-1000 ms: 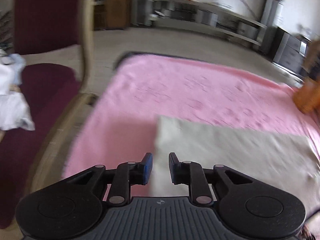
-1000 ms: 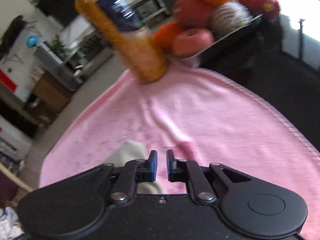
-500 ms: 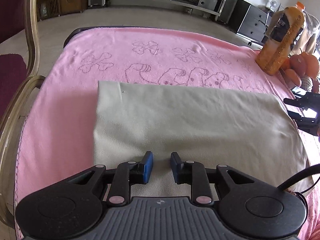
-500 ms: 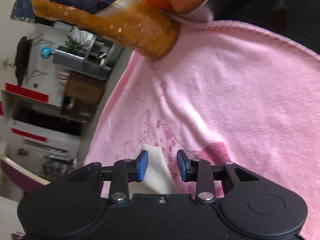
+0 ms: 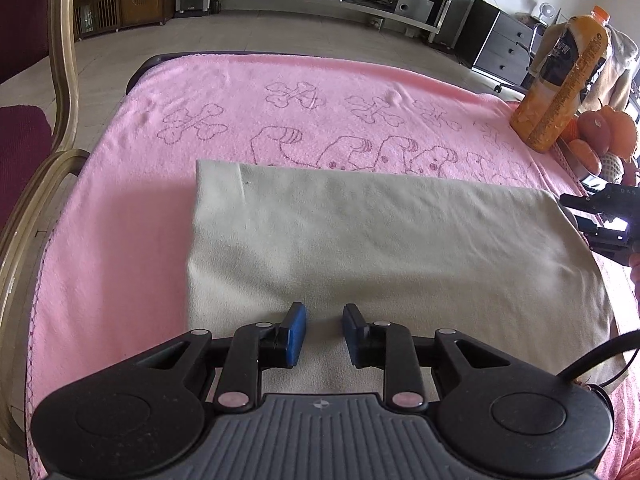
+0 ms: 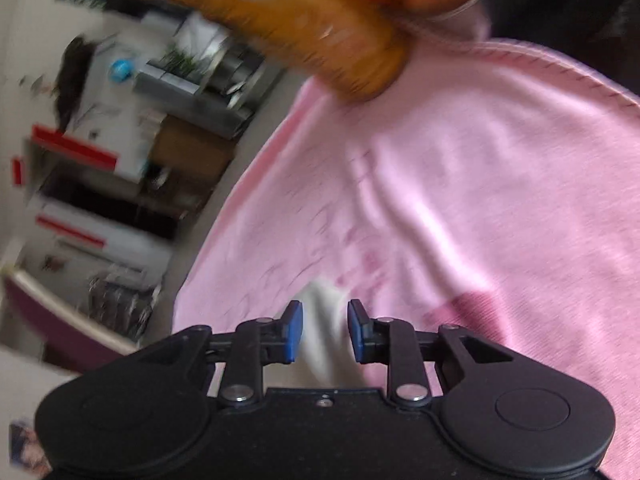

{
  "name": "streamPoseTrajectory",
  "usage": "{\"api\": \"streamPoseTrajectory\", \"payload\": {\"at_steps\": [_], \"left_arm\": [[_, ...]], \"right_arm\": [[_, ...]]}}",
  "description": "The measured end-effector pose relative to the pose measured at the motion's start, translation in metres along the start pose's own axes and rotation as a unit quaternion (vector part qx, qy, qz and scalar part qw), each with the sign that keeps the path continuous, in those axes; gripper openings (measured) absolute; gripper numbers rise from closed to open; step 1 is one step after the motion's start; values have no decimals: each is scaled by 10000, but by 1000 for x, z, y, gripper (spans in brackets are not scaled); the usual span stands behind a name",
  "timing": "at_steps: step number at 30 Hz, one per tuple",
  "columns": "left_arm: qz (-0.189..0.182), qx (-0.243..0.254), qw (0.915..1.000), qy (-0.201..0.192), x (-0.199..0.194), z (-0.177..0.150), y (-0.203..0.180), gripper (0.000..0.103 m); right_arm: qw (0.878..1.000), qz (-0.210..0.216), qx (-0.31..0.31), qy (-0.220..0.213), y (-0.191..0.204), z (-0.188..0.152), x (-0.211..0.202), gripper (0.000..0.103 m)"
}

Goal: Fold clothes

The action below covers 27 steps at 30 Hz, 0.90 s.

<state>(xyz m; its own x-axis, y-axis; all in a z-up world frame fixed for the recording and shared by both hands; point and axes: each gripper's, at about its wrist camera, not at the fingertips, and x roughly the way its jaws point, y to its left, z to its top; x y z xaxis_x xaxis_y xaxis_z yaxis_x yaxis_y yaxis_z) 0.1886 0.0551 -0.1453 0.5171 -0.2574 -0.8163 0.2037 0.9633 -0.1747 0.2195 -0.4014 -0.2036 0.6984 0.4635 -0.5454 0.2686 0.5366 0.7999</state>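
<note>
A beige folded cloth point(image 5: 380, 240) lies flat on the pink towel point(image 5: 320, 92) that covers the table. My left gripper point(image 5: 324, 334) hovers over the cloth's near edge, its blue pads a little apart with nothing between them. My right gripper point(image 6: 324, 330) is at the cloth's right end, where a pale corner of the cloth point(image 6: 322, 312) shows in the gap between the pads. Its jaws are closing, but the pads do not press on the fabric. The left wrist view also shows the right gripper point(image 5: 570, 212) at the cloth's right edge.
An orange juice bottle point(image 5: 560, 80) stands at the far right corner beside a pile of oranges point(image 5: 604, 132). The right wrist view is blurred, with the bottle point(image 6: 300, 32) close ahead. A wooden-framed chair point(image 5: 60, 80) with a maroon seat stands at the left.
The left view swung from the table's left edge onto the cloth and then steadied. The right gripper sank toward the cloth's corner, and its jaws went from nearly shut to apart.
</note>
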Motion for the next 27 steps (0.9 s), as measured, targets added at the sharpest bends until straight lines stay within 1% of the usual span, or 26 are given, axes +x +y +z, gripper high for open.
{"api": "streamPoseTrajectory", "payload": {"at_steps": [1, 3, 4, 6, 8, 14, 16, 20, 22, 23, 25, 27], "left_arm": [[1, -3, 10000, 1, 0, 0, 0, 26], [2, -9, 10000, 1, 1, 0, 0, 26], [4, -10, 10000, 2, 0, 0, -1, 26], [1, -8, 10000, 2, 0, 1, -1, 27], [-4, -5, 10000, 0, 1, 1, 0, 27], [-1, -1, 10000, -7, 2, 1, 0, 27], [-6, -4, 10000, -15, 2, 0, 0, 27], [-25, -17, 10000, -15, 2, 0, 1, 28], [-23, -13, 10000, -13, 2, 0, 0, 28], [-20, -8, 10000, -13, 2, 0, 0, 28], [-14, 1, 10000, -14, 3, 0, 0, 28], [-13, -4, 10000, -12, 3, 0, 0, 28]], "right_arm": [[9998, 156, 107, 34, -4, 1, -1, 25], [9983, 486, 171, 275, -7, 2, 1, 25], [9978, 534, 130, 365, -6, 3, 3, 25], [9978, 505, 34, 436, -4, 2, 6, 26], [9985, 398, 23, 370, -4, 2, 10, 27], [9971, 652, 193, 338, -6, 1, 24, 33], [9969, 680, 341, 220, -8, 2, 24, 33], [9956, 413, 471, -703, -9, 7, 6, 34], [9914, 511, 728, -957, -17, 12, -7, 34], [9903, 541, 844, -962, -22, 15, -11, 34], [9925, 397, 966, -629, -27, 19, -11, 34], [9943, 364, 962, -277, -31, 19, -10, 33]]}}
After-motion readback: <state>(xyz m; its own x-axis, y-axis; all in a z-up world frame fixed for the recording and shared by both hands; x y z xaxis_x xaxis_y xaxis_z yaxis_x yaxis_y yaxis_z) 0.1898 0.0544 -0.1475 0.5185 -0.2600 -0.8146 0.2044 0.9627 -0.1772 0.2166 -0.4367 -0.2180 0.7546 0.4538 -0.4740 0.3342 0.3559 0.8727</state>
